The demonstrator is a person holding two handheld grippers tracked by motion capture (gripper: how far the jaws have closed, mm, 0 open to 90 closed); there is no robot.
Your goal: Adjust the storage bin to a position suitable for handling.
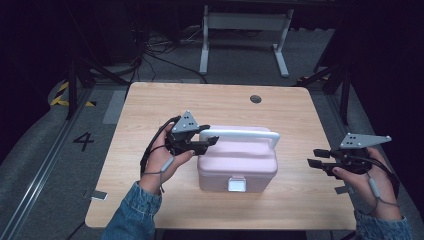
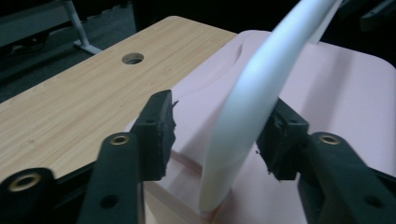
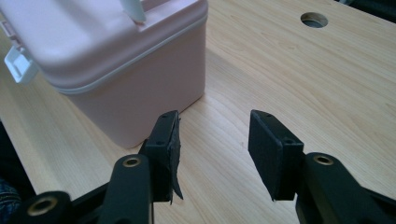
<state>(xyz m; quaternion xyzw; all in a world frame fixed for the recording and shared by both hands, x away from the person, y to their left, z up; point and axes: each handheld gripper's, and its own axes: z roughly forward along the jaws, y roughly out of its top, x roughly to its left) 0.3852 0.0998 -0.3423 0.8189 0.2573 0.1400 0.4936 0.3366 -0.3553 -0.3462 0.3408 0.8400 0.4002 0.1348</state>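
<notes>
A pink lidded box (image 1: 237,165) with a white clasp (image 1: 236,184) on its front stands in the middle of the wooden table (image 1: 150,105). Its white carry handle (image 1: 245,134) stands raised over the lid. My left gripper (image 1: 212,140) is at the handle's left end. In the left gripper view the handle (image 2: 261,93) passes between the jaws of this open gripper (image 2: 217,135), close to the right pad and with a gap to the left one. My right gripper (image 1: 315,156) hovers open over bare table to the right of the box (image 3: 93,51), holding nothing (image 3: 215,144).
A round cable hole (image 1: 255,99) lies in the table's far part, behind the box. Beyond the table stand a white desk frame (image 1: 245,35) and cables on the dark floor. Bare wood lies on both sides of the box.
</notes>
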